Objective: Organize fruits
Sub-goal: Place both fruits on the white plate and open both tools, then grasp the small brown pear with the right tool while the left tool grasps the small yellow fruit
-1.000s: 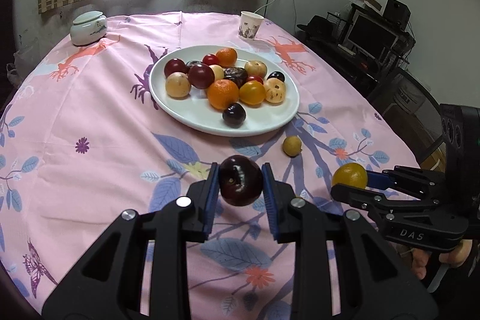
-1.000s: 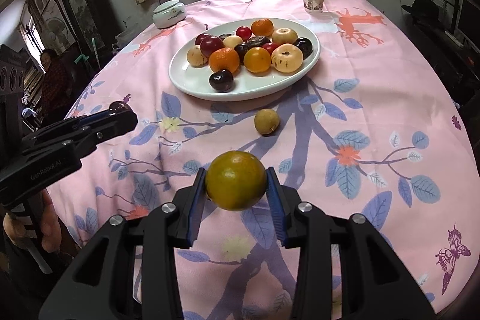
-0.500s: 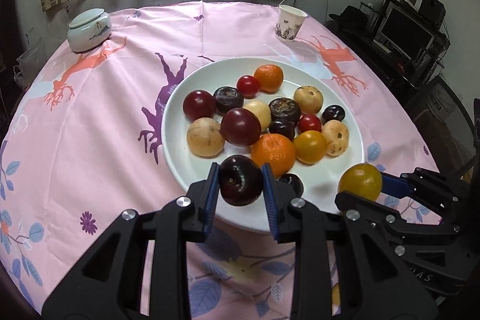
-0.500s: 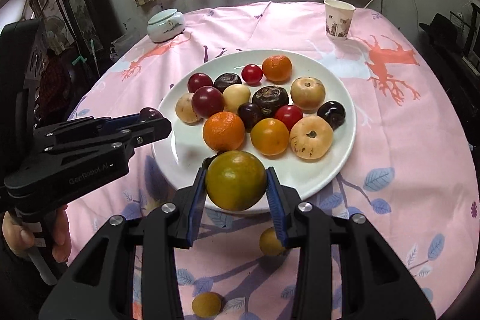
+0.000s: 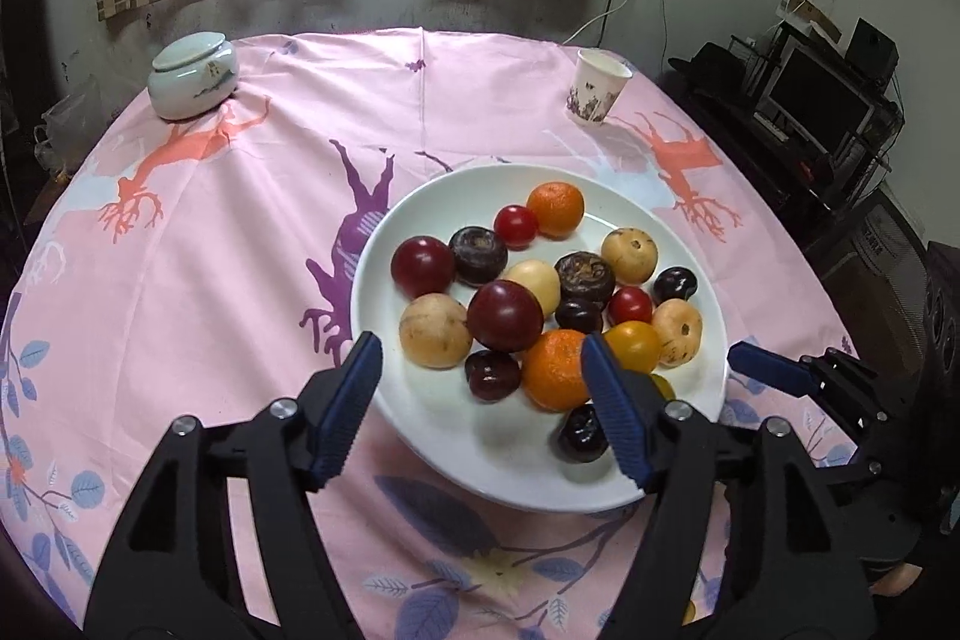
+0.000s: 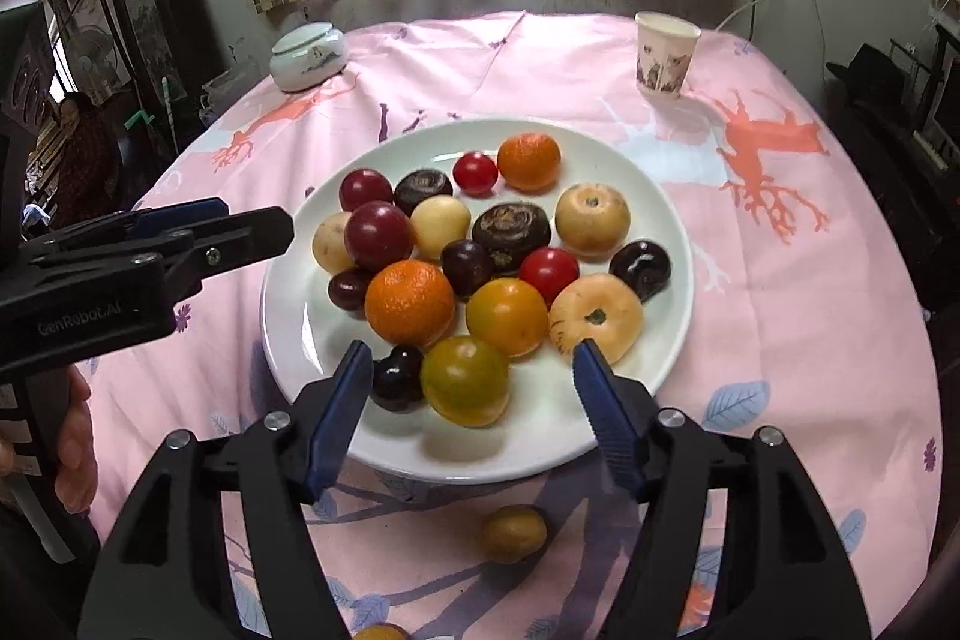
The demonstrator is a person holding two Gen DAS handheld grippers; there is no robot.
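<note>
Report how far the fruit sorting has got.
Done: most fruit sits on the white plate, including the yellow-green fruit and a dark plum near its front edge. In hand: nothing; the left gripper and right gripper are both open. Left: a small yellowish fruit and another still lie on the tablecloth.

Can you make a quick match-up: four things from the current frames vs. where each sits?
1. yellow-green fruit
2. paper cup
3. lidded jar
4. small brown fruit

a. on the cloth, near side of the plate
b. far left of the table
c. on the plate, near edge
d. far right of the table

Pairs: 1-c, 2-d, 3-b, 4-a
</note>
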